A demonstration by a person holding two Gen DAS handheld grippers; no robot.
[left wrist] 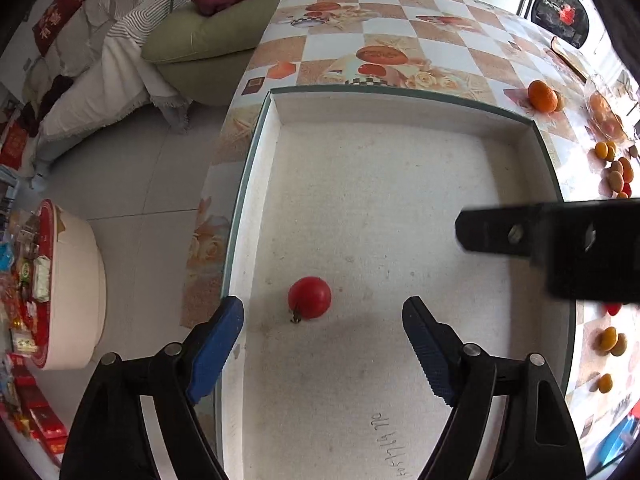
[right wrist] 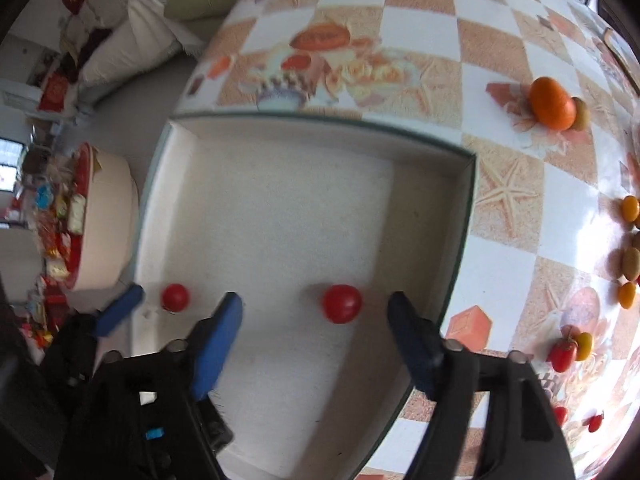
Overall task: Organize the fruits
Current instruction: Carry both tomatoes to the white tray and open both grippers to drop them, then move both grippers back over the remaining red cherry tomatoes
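Note:
A shallow white tray (left wrist: 400,108) lies on the checkered table. In the left wrist view one red tomato (left wrist: 309,297) lies in the tray just ahead of my open, empty left gripper (left wrist: 324,314). In the right wrist view the same tray (right wrist: 466,216) holds two red tomatoes, one (right wrist: 342,303) between the open fingers of my right gripper (right wrist: 316,308) and one (right wrist: 175,297) to its left. The left gripper's blue finger (right wrist: 120,314) shows beside that left tomato. The right gripper is empty; its black body (left wrist: 560,248) crosses the left wrist view.
Loose fruit lies on the table right of the tray: an orange (right wrist: 552,104), small yellow-orange fruits (right wrist: 630,208), brownish ones (right wrist: 630,264) and small red tomatoes (right wrist: 562,354). A green sofa (left wrist: 200,40) and a round tub (left wrist: 72,284) stand to the left, off the table.

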